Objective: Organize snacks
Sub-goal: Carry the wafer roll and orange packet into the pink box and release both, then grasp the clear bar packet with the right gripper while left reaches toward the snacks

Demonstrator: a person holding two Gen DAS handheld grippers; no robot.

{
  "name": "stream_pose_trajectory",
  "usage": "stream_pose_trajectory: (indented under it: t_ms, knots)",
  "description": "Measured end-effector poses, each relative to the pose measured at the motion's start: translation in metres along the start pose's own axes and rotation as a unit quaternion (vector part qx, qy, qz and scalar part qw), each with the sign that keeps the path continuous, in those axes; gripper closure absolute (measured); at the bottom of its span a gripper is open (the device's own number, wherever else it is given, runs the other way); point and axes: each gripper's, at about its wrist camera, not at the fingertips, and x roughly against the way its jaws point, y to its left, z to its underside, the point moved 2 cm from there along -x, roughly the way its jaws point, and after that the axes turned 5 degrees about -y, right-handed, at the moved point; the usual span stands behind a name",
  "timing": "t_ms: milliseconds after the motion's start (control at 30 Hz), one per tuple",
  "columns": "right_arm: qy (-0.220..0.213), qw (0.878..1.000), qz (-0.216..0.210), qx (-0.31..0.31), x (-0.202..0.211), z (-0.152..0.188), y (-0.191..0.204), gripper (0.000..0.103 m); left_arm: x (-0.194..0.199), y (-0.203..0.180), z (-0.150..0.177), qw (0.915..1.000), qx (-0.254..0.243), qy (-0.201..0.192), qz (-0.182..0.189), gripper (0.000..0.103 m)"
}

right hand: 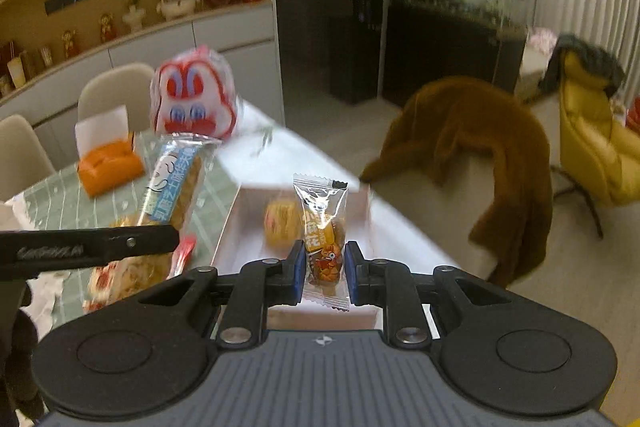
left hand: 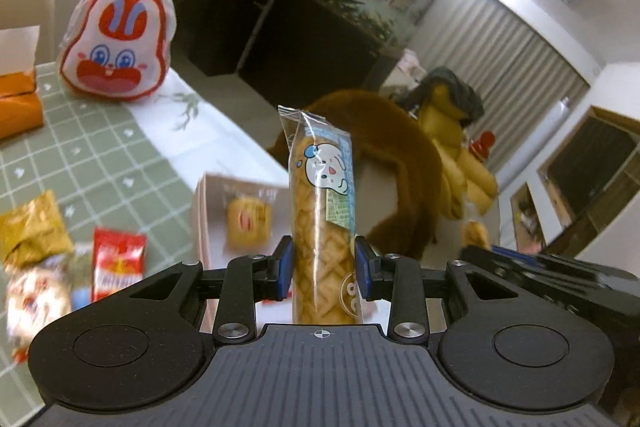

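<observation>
Up above the table, the left gripper (left hand: 323,269) is clamped on a long biscuit stick packet (left hand: 322,215), its blue pads pressing both sides of the lower part while the clear crimped top stands upright and free. The right gripper (right hand: 323,269) pinches a small orange candy packet (right hand: 325,247) between its pads, the wrapper's two crimped ends sticking out above and below the jaws.

Below both sits a shallow pale tray (left hand: 208,223), close to the table's near-right edge, with a round yellow pastry packet (left hand: 249,221) lying inside it; the rest of the tray floor that shows is bare. In the right wrist view the same tray (right hand: 236,227) lies directly under the candy packet, and the left gripper's black finger reaches in from the left side with the biscuit stick rising behind it.

Left of the tray, loose snacks crowd the green checked tablecloth (left hand: 92,147): a red sachet (left hand: 118,263), a gold packet (left hand: 34,227) and a blurred pale packet (left hand: 34,301) near the table's front. Farther back stand a rabbit-face bag (left hand: 116,43) and an orange tissue box (left hand: 18,99), well apart from the tray.

Beyond the table's right edge the floor is open, then a chair draped with a brown fur coat (right hand: 472,147) and a yellow armchair (right hand: 592,155) behind it.
</observation>
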Motion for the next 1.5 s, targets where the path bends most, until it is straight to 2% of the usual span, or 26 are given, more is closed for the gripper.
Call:
stream_pose_trajectory:
  t_ms: [167,333,433,533,600,767,867,900,933,1000,1067,1133,1233,1400,1500]
  knots:
    - [0.001,1.000,0.006,0.016,-0.022,-0.016,-0.015,0.083,-0.055,-0.008,-0.012,0.9998,0.015,0.016,-0.002,0.067]
    - [0.007,1.000,0.012,0.012,-0.044,-0.023,-0.034,0.083,-0.106,-0.020,-0.015,0.9993,0.007,0.035,-0.009,0.067]
    - [0.009,1.000,0.018,0.014,-0.055,-0.024,-0.045,0.083,-0.139,-0.020,-0.004,0.9986,0.014,0.050,-0.009,0.067]
    - [0.018,0.999,0.022,0.013,-0.068,-0.022,-0.056,0.083,-0.173,-0.010,0.017,0.9951,0.024,0.095,-0.015,0.066]
    - [0.028,0.999,0.020,0.010,-0.079,-0.021,-0.062,0.083,-0.177,0.001,0.026,0.9938,0.046,0.100,-0.019,0.066]
    - [0.058,0.998,-0.010,-0.005,-0.111,-0.017,-0.059,0.083,-0.138,0.029,0.018,0.9954,0.062,0.065,-0.032,0.066]
    - [0.080,0.995,-0.050,-0.030,-0.139,-0.017,-0.045,0.082,-0.102,0.057,0.012,0.9943,0.063,0.032,-0.079,0.066]
    - [0.090,0.993,-0.066,-0.041,-0.147,-0.017,-0.040,0.079,-0.088,0.071,0.011,0.9924,0.071,0.019,-0.099,0.066]
    - [0.100,0.991,-0.075,-0.051,-0.154,-0.017,-0.037,0.071,-0.079,0.084,0.010,0.9904,0.077,0.009,-0.114,0.066]
    - [0.109,0.989,-0.078,-0.065,-0.162,-0.014,-0.028,0.062,-0.055,0.108,0.014,0.9846,0.089,-0.009,-0.150,0.066]
    - [0.109,0.989,-0.080,-0.061,-0.161,-0.012,-0.016,0.060,-0.032,0.130,0.020,0.9766,0.103,-0.021,-0.187,0.066]
    - [0.114,0.988,-0.090,-0.055,-0.160,-0.010,-0.001,0.054,-0.014,0.149,0.030,0.9696,0.117,-0.024,-0.213,0.066]
    - [0.127,0.986,-0.104,-0.041,-0.159,-0.006,0.029,0.053,0.006,0.168,0.043,0.9629,0.128,-0.011,-0.237,0.066]
    - [0.160,0.977,-0.144,-0.007,-0.154,0.004,0.100,0.052,0.042,0.177,0.060,0.9589,0.117,-0.007,-0.258,0.066]
    - [0.190,0.967,-0.168,0.004,-0.156,0.024,0.144,0.044,0.060,0.182,0.072,0.9578,0.113,-0.003,-0.264,0.066]
